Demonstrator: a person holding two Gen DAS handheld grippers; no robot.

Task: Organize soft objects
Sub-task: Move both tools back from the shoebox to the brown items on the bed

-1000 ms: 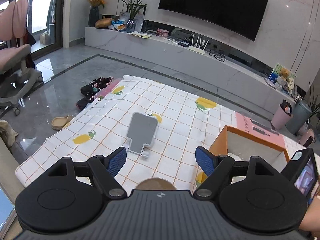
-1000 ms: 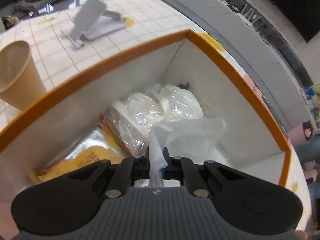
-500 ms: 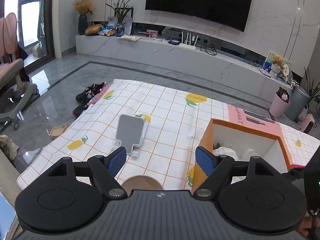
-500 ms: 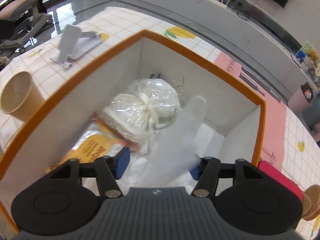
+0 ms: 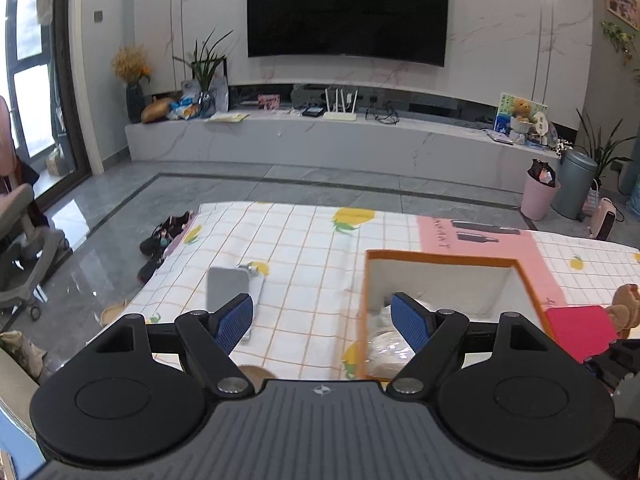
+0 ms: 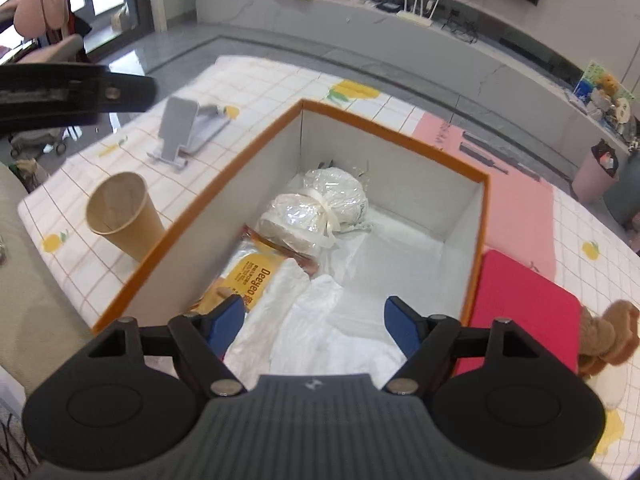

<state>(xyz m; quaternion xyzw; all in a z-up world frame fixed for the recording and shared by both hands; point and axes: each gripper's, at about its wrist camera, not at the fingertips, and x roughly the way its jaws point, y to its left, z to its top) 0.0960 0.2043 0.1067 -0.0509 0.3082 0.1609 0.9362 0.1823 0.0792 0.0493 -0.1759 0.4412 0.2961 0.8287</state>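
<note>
An orange-rimmed box (image 6: 384, 130) with white walls stands on the checked tablecloth. Inside lie a clear-wrapped white bundle tied with ribbon (image 6: 320, 208), a yellow snack packet (image 6: 250, 278) and a white plastic bag (image 6: 320, 336). My right gripper (image 6: 314, 326) is open and empty, just above the bag at the box's near end. My left gripper (image 5: 322, 322) is open and empty, raised over the table left of the box (image 5: 440, 258). A brown plush toy (image 6: 608, 336) lies right of the box beside a red pad (image 6: 524, 312).
A paper cup (image 6: 122, 214) stands left of the box. A grey phone stand (image 6: 188, 130) sits further left on the cloth; it also shows in the left wrist view (image 5: 230, 288). A pink mat (image 5: 480, 236) lies behind the box. Floor, shoes and a TV bench lie beyond.
My right gripper opened and let go of the white plastic bag, which now lies in the box, then pulled back and up. My left gripper rose and tilted up.
</note>
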